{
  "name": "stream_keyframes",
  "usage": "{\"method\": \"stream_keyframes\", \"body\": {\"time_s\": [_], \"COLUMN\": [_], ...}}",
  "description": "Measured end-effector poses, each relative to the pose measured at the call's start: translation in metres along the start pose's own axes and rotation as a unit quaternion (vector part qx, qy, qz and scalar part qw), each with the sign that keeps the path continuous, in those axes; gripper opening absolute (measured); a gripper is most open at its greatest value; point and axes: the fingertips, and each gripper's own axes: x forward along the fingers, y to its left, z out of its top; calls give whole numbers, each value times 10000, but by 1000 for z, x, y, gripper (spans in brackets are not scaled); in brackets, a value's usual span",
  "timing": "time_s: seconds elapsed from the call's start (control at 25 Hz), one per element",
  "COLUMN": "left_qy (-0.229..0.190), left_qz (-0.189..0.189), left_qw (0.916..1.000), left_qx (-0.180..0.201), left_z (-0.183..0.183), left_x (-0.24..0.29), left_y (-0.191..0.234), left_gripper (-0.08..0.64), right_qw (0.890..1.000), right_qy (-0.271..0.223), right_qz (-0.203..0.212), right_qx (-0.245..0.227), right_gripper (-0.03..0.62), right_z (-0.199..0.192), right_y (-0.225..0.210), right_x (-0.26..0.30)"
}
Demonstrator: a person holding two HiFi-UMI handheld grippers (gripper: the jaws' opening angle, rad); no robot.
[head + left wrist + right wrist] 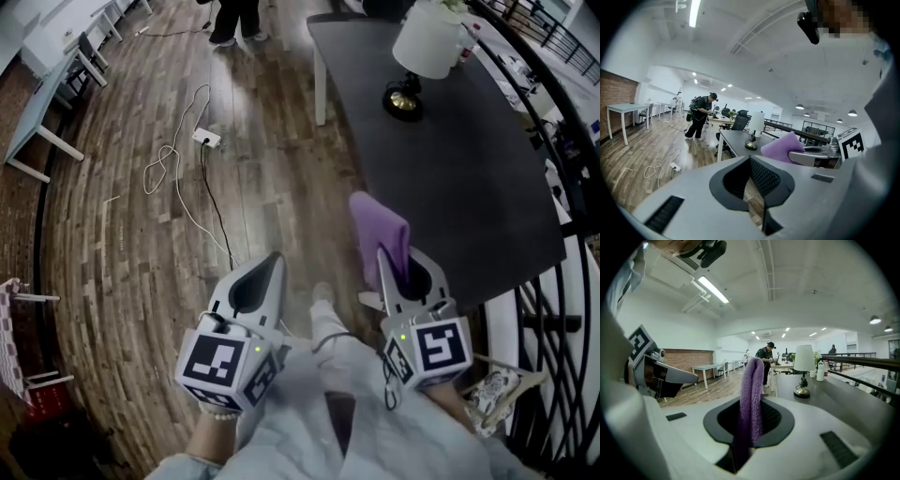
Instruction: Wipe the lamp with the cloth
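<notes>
Two grippers in view. The right gripper (401, 268) has its jaws closed on one purple terry cloth (752, 383). The cloth stands upright out of the jaws, its free end folded over at the top. The left gripper (751, 162) has its jaws drawn together at the tips, with nothing between them.

One table lamp with a white shade and brass base (424, 49) stands upright at the far end of one dark grey table (450, 192), well apart from the cloth. In the head view the cloth is held over the table's near edge, and the left gripper is over the wooden plank floor (131, 234).

One white cable (172, 171) lies looped on that floor. One person in dark clothes (699, 123) stands in the background.
</notes>
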Motion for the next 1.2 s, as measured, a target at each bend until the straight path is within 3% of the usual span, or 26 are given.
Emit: {"method": "stream_keyframes", "body": {"time_s": [0.24, 0.48, 1.0, 1.2], "left_qy": [25, 1, 155, 160], "left_qz": [-94, -289, -375, -594], "left_qw": [9999, 9996, 9990, 9975], "left_qx": [-41, 25, 163, 351], "left_z": [23, 54, 71, 85], "left_x": [34, 95, 154, 165], "left_y": [14, 13, 11, 3], "left_gripper": [12, 12, 12, 12], "right_qw": [10000, 9998, 9986, 9977], "right_qy": [25, 23, 43, 75], "right_qz": [11, -88, -376, -491], "right_qx": [38, 174, 378, 455], "right_gripper": [49, 49, 49, 49], "right_z": [17, 29, 30, 30], "right_y": [-17, -63, -116, -129], "right_x": [36, 75, 100, 101]}}
